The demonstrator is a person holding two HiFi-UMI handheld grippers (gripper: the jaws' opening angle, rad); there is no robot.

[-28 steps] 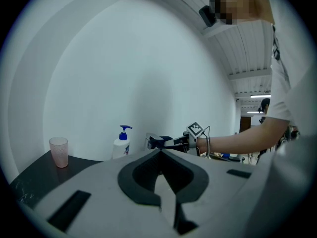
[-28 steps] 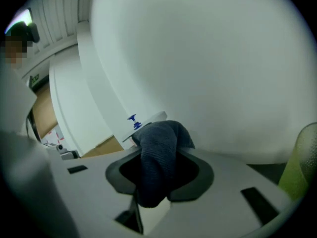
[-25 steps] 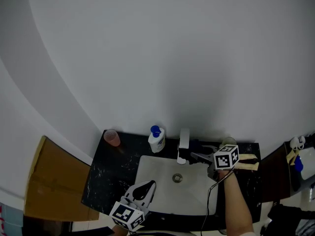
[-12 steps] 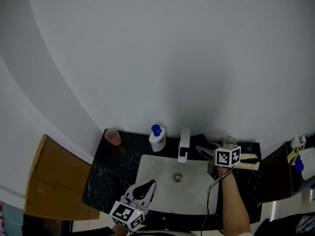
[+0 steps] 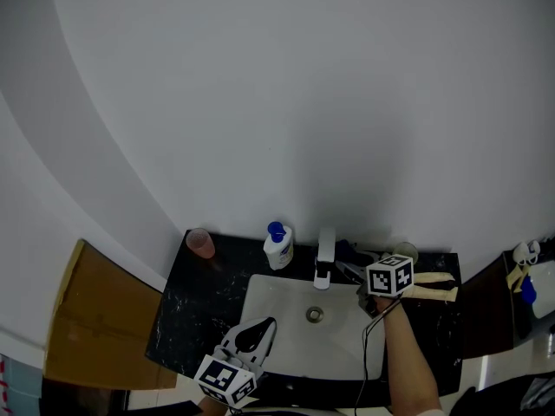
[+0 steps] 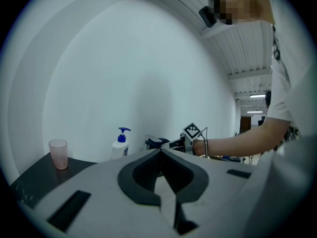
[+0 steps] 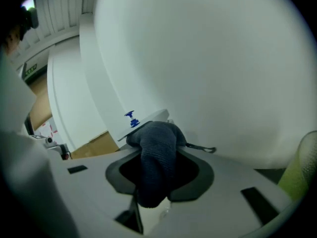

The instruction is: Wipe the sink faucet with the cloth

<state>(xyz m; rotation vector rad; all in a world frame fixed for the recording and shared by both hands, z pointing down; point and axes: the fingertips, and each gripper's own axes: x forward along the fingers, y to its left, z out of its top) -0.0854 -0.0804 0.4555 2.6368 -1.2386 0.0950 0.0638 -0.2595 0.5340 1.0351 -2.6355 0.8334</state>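
Observation:
A white faucet (image 5: 324, 258) stands at the back of the white sink (image 5: 276, 295). My right gripper (image 5: 349, 269) reaches in from its right, shut on a dark grey-blue cloth (image 7: 156, 157). In the right gripper view the cloth bulges out of the jaws and lies against the faucet's white top (image 7: 154, 117). In the head view the cloth (image 5: 344, 252) shows as a dark lump beside the faucet. My left gripper (image 5: 263, 328) hovers over the sink's front left rim, shut with nothing in it. From the left gripper view the faucet and cloth (image 6: 157, 143) sit straight ahead, past the shut tips (image 6: 159, 152).
A blue-pump soap bottle (image 5: 277, 246) stands left of the faucet, and a pink cup (image 5: 200, 243) in the black counter's (image 5: 186, 306) far left corner. A pale object (image 5: 434, 286) lies on the counter at right. A cardboard box (image 5: 95, 319) is left of the counter. The wall rises right behind.
The right gripper with the cloth has gone from the spout's end back along the faucet and a little left. The left gripper has stayed put.

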